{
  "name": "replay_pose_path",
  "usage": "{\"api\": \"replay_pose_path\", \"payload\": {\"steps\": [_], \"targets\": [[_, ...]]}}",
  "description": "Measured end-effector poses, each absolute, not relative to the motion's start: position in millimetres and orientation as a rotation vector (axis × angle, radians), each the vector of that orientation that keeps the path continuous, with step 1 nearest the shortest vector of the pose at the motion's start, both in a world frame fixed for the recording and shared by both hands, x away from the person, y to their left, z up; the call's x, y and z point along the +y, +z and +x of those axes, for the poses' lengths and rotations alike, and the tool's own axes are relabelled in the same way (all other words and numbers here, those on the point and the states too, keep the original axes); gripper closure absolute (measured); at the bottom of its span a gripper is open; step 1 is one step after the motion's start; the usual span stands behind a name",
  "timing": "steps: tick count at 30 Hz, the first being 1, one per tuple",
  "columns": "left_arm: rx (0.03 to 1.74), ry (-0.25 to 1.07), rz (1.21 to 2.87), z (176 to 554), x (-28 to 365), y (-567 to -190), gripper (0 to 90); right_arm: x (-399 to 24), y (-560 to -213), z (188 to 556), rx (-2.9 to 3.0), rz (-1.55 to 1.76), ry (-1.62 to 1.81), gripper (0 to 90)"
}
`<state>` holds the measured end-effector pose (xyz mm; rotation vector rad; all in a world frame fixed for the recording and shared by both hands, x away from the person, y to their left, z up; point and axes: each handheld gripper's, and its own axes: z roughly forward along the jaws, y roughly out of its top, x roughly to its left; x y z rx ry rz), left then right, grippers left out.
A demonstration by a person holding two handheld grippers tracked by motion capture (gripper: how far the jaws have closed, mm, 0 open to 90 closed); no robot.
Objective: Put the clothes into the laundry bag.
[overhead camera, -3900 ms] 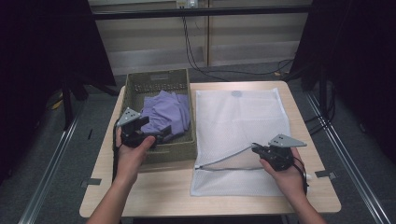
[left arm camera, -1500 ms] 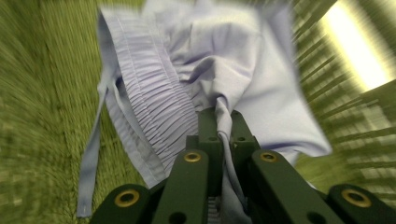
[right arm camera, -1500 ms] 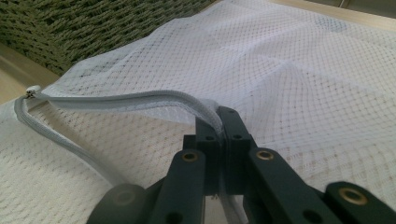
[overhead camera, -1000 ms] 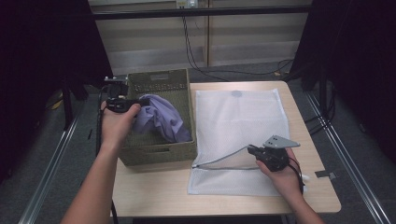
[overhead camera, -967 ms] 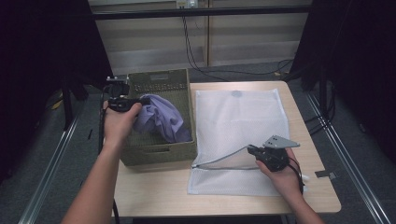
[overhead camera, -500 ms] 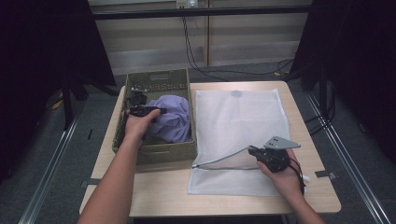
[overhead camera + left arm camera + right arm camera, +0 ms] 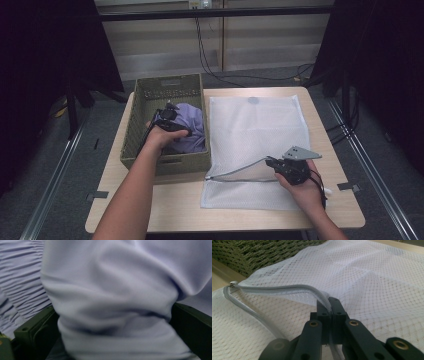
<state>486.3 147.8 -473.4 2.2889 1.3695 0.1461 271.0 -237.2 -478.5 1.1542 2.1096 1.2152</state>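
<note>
At the left of the worktop (image 7: 165, 200) stands a green woven basket (image 7: 137, 122), and in it lies a crumpled lilac garment (image 7: 192, 130) that takes up its right half. The left tool (image 7: 167, 117) is down inside the basket, on the garment's left edge. In the left gripper view its jaws stand spread wide, one at each lower corner, with a thick fold of the lilac cloth (image 7: 112, 300) bulging between them; they have just been opening, and the pads do not press on the cloth. Just right of the basket a white mesh laundry bag (image 7: 255, 125) lies flat on the worktop, its near left corner touching the basket's front right corner. A grey zipper edge (image 7: 235, 172) runs along the bag's open mouth and is lifted off the lower layer. At the right, the right tool (image 7: 272, 162) is pressed together on that upper edge: in the right gripper view its jaws meet on the grey zipper band (image 7: 324, 298), holding the top mesh layer raised so the mouth gapes toward the basket.
</note>
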Motion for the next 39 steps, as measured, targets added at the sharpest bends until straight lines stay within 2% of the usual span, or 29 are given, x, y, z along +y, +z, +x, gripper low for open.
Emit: {"api": "replay_pose_path", "payload": {"steps": [5, 10, 14, 17, 19, 22, 26, 32, 35, 39], "targets": [[1.304, 0.231, 2.413, 482.3, 139.4, -477.6, 2.1, -238.6, -479.4, 270.9, 2.112, 1.156, 1.21, 88.2], [1.317, 0.324, 2.471, 481.3, 135.3, -473.6, 27.6, -238.2, -480.1, 271.2, 2.115, 1.164, 1.211, 88.2], [1.312, 0.328, 2.458, 480.6, 139.4, -468.5, 56.0, -238.9, -480.2, 271.3, 2.115, 1.169, 1.214, 88.3], [1.332, 0.306, 2.436, 482.6, 145.0, -465.6, 69.5, -238.4, -480.5, 271.5, 2.119, 1.163, 1.21, 88.3], [1.357, 0.285, 2.406, 483.8, 147.4, -463.2, 75.3, -238.8, -480.2, 271.5, 2.119, 1.166, 1.215, 88.3], [1.347, 0.299, 2.401, 484.6, 149.1, -458.8, 77.2, -239.8, -480.1, 271.7, 2.118, 1.162, 1.222, 88.4], [1.401, 0.274, 2.189, 482.5, 162.4, -443.6, 77.9, -239.9, -481.4, 272.7, 2.124, 1.166, 1.217, 88.5], [1.398, 0.341, 2.067, 478.3, 177.3, -425.8, 78.6, -238.9, -479.0, 271.6, 2.114, 1.167, 1.222, 88.6], [1.367, 0.375, 1.932, 470.3, 188.0, -412.7, 78.7, -239.1, -479.6, 272.1, 2.113, 1.166, 1.219, 88.5], [1.302, 0.449, 1.839, 460.0, 198.0, -403.5, 78.7, -238.1, -479.9, 272.3, 2.109, 1.163, 1.221, 88.6]]}}
